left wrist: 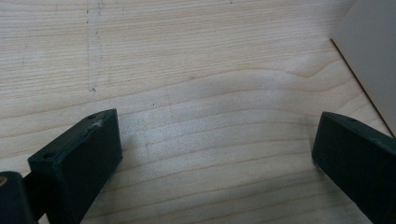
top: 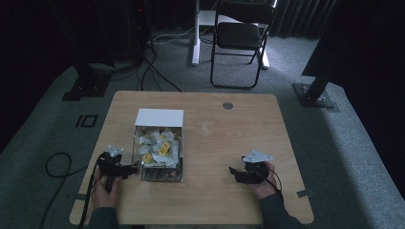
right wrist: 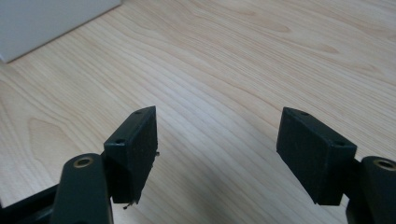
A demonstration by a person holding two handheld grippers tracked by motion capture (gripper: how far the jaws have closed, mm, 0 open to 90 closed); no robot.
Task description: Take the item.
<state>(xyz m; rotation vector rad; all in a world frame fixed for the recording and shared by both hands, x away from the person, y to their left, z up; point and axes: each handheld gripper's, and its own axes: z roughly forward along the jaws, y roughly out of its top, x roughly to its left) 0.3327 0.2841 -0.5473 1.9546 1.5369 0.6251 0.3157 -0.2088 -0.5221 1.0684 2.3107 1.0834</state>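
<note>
Nearest the person, both hands rest low on the bench [top: 215, 200]. The left tool [top: 125, 170] sits just beside the near left corner of the clear box [top: 177, 160]; in the left gripper view its jaws stand spread over bare wood with nothing between them, and a pale wall of the box [left wrist: 373, 60] shows at the right edge. The right tool [top: 232, 171] lies well apart from the box on the other side, pointing toward it, its jaws also spread and empty over the grain.

Farther out, the box stands on the left half of the bench, packed with small white and yellow wrapped pieces [top: 157, 145], its white lid [top: 159, 117] tipped up at the far side.

The risks I judge from here: the box looks light, so a tool nudging its wall could slide it or tip it. The wrapped pieces lie heaped and loose, so a wide pinch may catch two at once, or a slick wrapper may slip free. The raised lid could fall shut if the box is jolted.
</note>
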